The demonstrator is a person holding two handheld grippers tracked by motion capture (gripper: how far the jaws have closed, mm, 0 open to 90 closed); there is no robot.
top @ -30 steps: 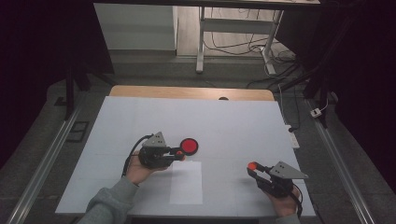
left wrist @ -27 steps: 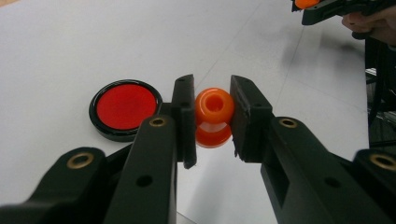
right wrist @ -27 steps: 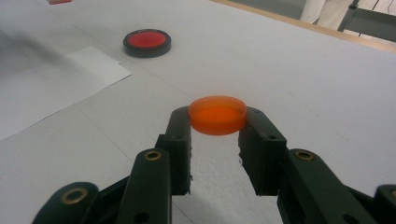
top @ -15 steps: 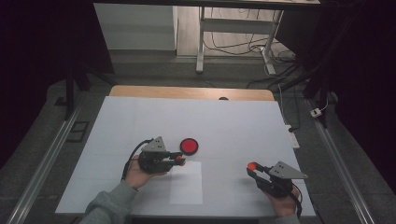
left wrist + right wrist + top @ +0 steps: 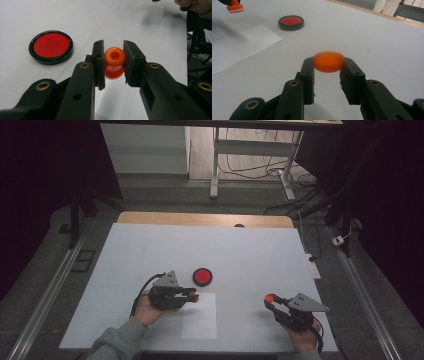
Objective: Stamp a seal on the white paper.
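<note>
In the high view, the left gripper (image 5: 192, 296) is sitting in the lower middle-left of the frame, held in a hand (image 5: 150, 306) whose grey sleeve (image 5: 116, 344) is coming in from the bottom edge. Its jaws are clamping an orange stamp (image 5: 192, 296), which is hanging over the upper left corner of a white sheet of paper (image 5: 200, 315) lying flat on the white table (image 5: 250, 255).

In the left gripper view, the stamp (image 5: 114, 62) is showing at the centre of the frame with its rounded knob, hollow in the middle, pinched between the two black pads (image 5: 99, 63), and its wider base is lying just below the knob.

A round ink pad (image 5: 202, 276) with a black rim and a red face is resting on the table just above and to the right of that gripper in the high view; it is appearing at the left of the left gripper view (image 5: 51, 47) and near the top, left of centre, in the right gripper view (image 5: 291, 22).

The right gripper (image 5: 270, 298) is sitting in the lower right of the high view, held in the other hand (image 5: 304, 334). Its jaws are gripping a shallow orange cap (image 5: 270, 297) by its rim. In the right gripper view, this cap (image 5: 328, 61) is sitting at the centre of the frame, level, with its open side up. The stamp (image 5: 235, 7) is also peeking in at the top left corner there, above the paper (image 5: 239, 46).
</note>
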